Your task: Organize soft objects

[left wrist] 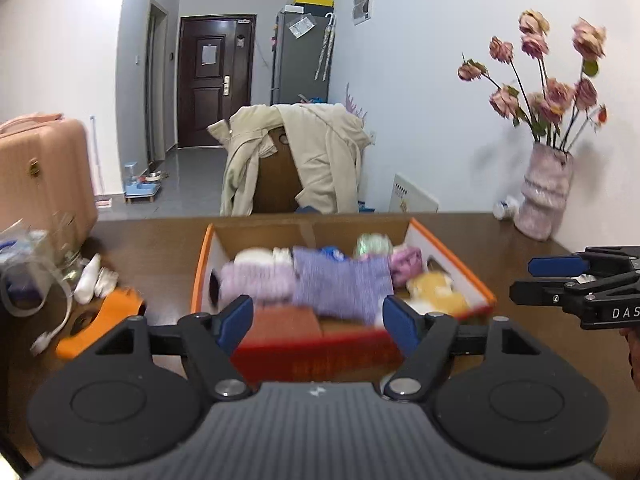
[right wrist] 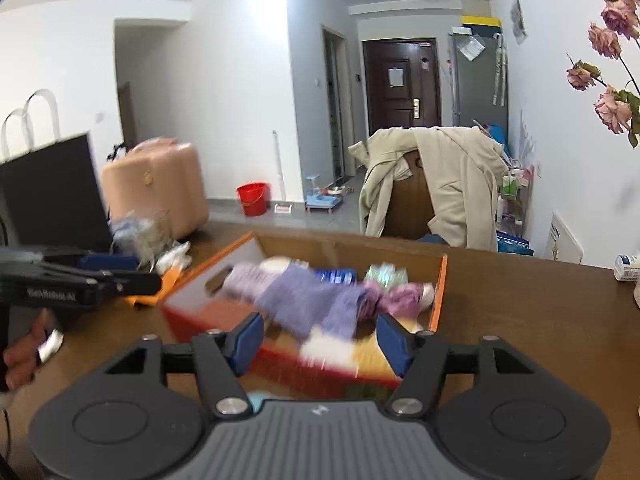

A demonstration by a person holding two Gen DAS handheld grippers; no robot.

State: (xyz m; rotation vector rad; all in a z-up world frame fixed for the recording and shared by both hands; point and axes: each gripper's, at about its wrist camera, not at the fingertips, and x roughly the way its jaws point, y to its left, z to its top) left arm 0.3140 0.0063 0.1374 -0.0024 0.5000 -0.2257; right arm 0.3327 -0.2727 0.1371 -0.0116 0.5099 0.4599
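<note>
An orange-rimmed cardboard box (left wrist: 452, 256) stands on the brown table and shows in the right wrist view too (right wrist: 440, 292). It holds soft things: a purple knitted cloth (left wrist: 340, 284) (right wrist: 312, 304), a pale lilac roll (left wrist: 256, 280), a pink bundle (left wrist: 406, 260) (right wrist: 404, 296), a yellow plush (left wrist: 436, 288) and a green-white roll (left wrist: 374, 245) (right wrist: 386, 273). My left gripper (left wrist: 318, 322) is open and empty in front of the box. My right gripper (right wrist: 320, 342) is open and empty over the box's near edge; it also shows from the side in the left wrist view (left wrist: 520, 280).
A vase of pink flowers (left wrist: 544, 192) stands at the table's right back. White cloths (left wrist: 94, 278), an orange lid (left wrist: 104, 320) and a clear jar (left wrist: 36, 256) lie at the left. A black bag (right wrist: 52, 192) stands left. A chair with a beige coat (left wrist: 296, 160) is behind the table.
</note>
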